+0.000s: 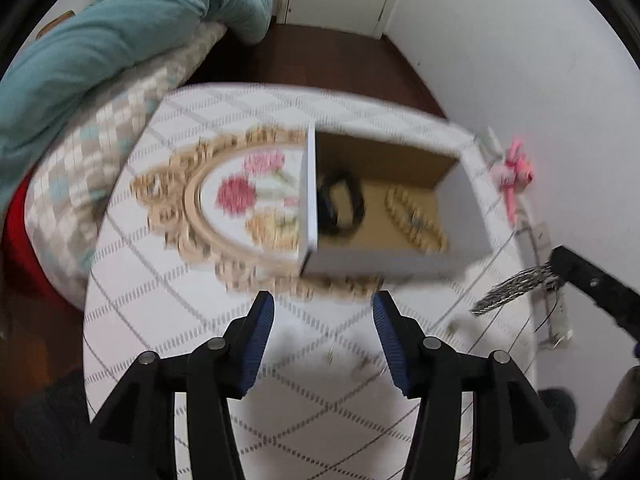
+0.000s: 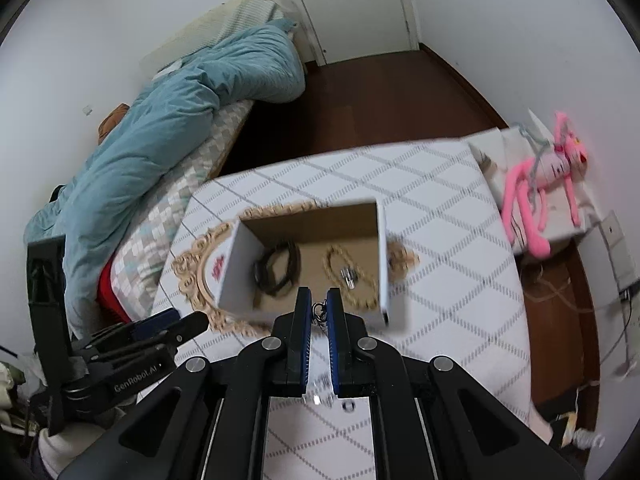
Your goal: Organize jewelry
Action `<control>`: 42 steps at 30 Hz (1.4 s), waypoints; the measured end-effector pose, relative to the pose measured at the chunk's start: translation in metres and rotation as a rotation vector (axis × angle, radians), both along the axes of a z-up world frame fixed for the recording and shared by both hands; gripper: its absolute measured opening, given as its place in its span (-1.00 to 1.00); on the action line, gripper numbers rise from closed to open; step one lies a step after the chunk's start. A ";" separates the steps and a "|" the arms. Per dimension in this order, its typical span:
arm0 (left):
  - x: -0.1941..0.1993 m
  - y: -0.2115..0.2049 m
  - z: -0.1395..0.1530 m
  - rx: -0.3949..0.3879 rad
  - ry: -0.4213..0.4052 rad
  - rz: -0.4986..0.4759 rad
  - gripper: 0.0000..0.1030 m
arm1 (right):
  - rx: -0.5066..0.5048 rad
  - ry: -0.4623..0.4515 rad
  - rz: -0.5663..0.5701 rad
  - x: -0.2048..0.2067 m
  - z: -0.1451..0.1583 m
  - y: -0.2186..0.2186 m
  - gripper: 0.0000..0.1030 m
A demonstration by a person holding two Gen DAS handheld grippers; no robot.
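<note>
A white open box (image 1: pixel 384 264) (image 2: pixel 236 272) with a brown floor stands on the patterned table. Inside it lie a black bracelet (image 1: pixel 340 208) (image 2: pixel 278 268) and a gold bead bracelet (image 1: pixel 416 216) (image 2: pixel 352 276). My left gripper (image 1: pixel 323 312) is open and empty, just in front of the box. My right gripper (image 2: pixel 319 300) is shut on a silver chain piece (image 2: pixel 319 314) and holds it above the box's near wall. In the left wrist view the right gripper (image 1: pixel 592 280) shows at the right with a silver mesh piece (image 1: pixel 512 288) hanging from it.
An ornate gold-framed floral tray (image 1: pixel 224 200) (image 2: pixel 200 276) lies under the box. The table top (image 1: pixel 200 320) (image 2: pixel 440 280) has a diamond-patterned cloth. A pink plush toy (image 2: pixel 536 184) (image 1: pixel 514 172) lies on a shelf at the right. A bed with a teal quilt (image 2: pixel 160 128) stands left.
</note>
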State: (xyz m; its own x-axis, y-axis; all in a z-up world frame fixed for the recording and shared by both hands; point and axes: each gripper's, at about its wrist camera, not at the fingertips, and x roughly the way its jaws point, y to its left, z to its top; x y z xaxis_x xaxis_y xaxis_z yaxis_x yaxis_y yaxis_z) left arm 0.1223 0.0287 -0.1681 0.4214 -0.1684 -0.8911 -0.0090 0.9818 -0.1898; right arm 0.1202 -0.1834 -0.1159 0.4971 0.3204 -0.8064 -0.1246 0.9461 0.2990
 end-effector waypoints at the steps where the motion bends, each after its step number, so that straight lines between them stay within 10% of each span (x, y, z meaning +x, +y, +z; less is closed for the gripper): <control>1: -0.005 -0.003 -0.010 0.012 0.015 -0.003 -0.06 | -0.001 0.012 -0.009 -0.008 -0.007 -0.003 -0.85; 14: -0.020 -0.035 -0.067 0.156 0.021 -0.022 -0.10 | -0.026 0.154 -0.120 -0.053 -0.089 -0.035 -0.85; 24: -0.019 -0.044 -0.067 0.196 -0.026 -0.068 -0.89 | -0.035 0.176 -0.135 -0.048 -0.102 -0.038 -0.95; 33: -0.027 -0.036 -0.053 0.108 -0.020 -0.068 -0.99 | 0.006 0.154 -0.121 -0.049 -0.086 -0.037 -0.95; 42: -0.028 -0.023 0.019 -0.022 -0.100 -0.072 -0.99 | 0.106 0.058 -0.082 -0.048 -0.026 -0.035 -0.95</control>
State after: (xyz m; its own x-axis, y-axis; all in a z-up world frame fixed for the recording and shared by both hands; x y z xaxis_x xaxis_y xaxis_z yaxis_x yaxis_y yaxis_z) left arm 0.0941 0.0053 -0.1488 0.4938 -0.2204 -0.8412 0.0810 0.9748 -0.2079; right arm 0.0725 -0.2185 -0.1416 0.4790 0.3650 -0.7983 -0.0277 0.9153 0.4019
